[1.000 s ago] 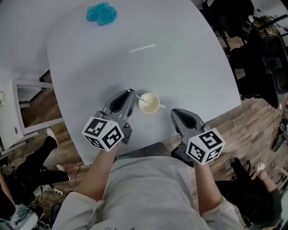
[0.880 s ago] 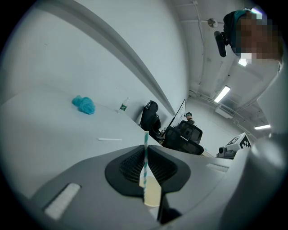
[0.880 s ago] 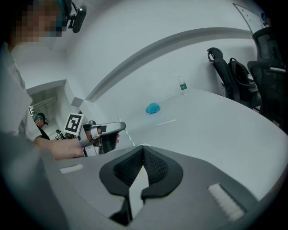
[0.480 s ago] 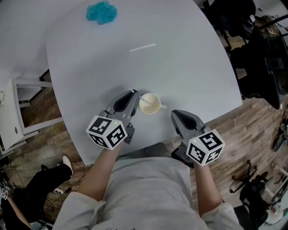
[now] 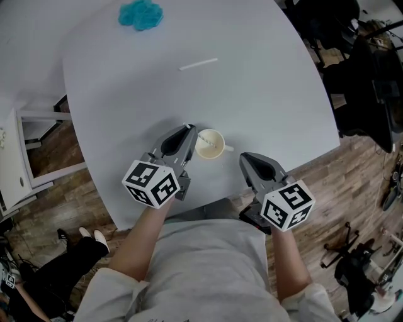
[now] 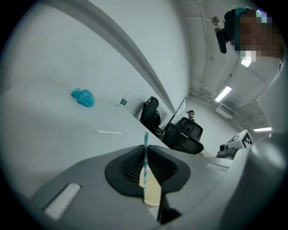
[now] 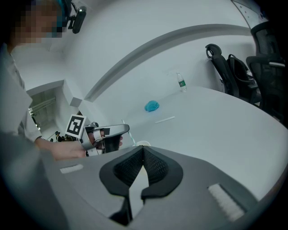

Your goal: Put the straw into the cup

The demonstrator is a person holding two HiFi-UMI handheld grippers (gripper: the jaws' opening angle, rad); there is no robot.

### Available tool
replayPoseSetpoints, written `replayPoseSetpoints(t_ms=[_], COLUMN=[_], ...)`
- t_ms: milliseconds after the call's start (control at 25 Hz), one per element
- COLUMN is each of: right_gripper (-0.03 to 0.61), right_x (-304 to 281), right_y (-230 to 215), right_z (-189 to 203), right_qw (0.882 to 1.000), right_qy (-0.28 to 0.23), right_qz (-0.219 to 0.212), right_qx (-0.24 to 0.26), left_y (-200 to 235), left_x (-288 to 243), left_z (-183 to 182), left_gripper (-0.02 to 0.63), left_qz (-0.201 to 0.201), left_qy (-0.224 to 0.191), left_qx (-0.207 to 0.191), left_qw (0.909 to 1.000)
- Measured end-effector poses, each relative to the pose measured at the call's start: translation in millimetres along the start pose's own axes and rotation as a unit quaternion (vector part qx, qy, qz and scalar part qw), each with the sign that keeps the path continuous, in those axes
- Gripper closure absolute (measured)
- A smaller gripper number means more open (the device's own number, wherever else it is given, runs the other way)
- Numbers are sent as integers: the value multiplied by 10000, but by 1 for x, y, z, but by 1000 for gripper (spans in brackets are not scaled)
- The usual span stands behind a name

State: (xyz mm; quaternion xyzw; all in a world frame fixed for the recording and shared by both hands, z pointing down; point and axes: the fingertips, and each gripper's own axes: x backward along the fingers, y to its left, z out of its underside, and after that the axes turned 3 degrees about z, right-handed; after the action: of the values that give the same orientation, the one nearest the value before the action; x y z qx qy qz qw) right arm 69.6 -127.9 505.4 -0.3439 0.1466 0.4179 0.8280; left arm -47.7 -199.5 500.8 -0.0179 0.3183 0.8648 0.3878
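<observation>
Straw (image 6: 145, 138): thin, teal/white stripes, upright, pinched between the closed jaws of the L gripper (image 6: 145, 153). Its lower end dips into the cup (image 5: 213, 147); can't tell if it reaches the bottom. The cup is small, round, cream, w/ a stub handle on the side away from the L gripper. It sits just off that gripper's tip, between it and the R gripper (image 7: 143, 150), which is closed & empty, near the cup but apart. Jaw pads are black w/ a ribbed mesh texture in smooth grey shells. The table (image 5: 264, 94) is matte pale grey w/ a curved rim, its near edge right under both grippers. Wide bare top ahead; a spare white straw (image 5: 198, 64) lies well ahead, and a crumpled blue cloth (image 5: 140, 14) lies farther, ahead-left.
</observation>
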Motion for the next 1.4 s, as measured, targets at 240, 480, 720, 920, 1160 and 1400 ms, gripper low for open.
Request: replayPoseSetpoints(t_ms=[240,480,720,920,1160,1400], right_gripper=[571,571,571,571,571,571], right_x=[-1,-4,-6,-7,-8,-8], right_y=[-2,-3,-1,0,0,3], right_z=[-1,-1,-1,-1,-1,-1], right_qw=[10000,10000,10000,10000,10000,10000], right_qy=[-7,1,8,21,20,14], right_qz=[-13,-17,-29,-20,-24,-26], right_qx=[-12,-25,-21,9,13,27], left_y=[1,7,14,19,23,20], left_x=[-3,-5,-4,-3,-5,-4], left_z=[4,5,5,5,7,9], left_gripper=[571,571,569,569,560,525], left_qz=[-9,-69,-100,-105,-91,-25], left_qy=[44,34,26,-13,43,116], left_qx=[39,82,168,236,302,245], left_qw=[10000,9999,9998,9997,9995,9996])
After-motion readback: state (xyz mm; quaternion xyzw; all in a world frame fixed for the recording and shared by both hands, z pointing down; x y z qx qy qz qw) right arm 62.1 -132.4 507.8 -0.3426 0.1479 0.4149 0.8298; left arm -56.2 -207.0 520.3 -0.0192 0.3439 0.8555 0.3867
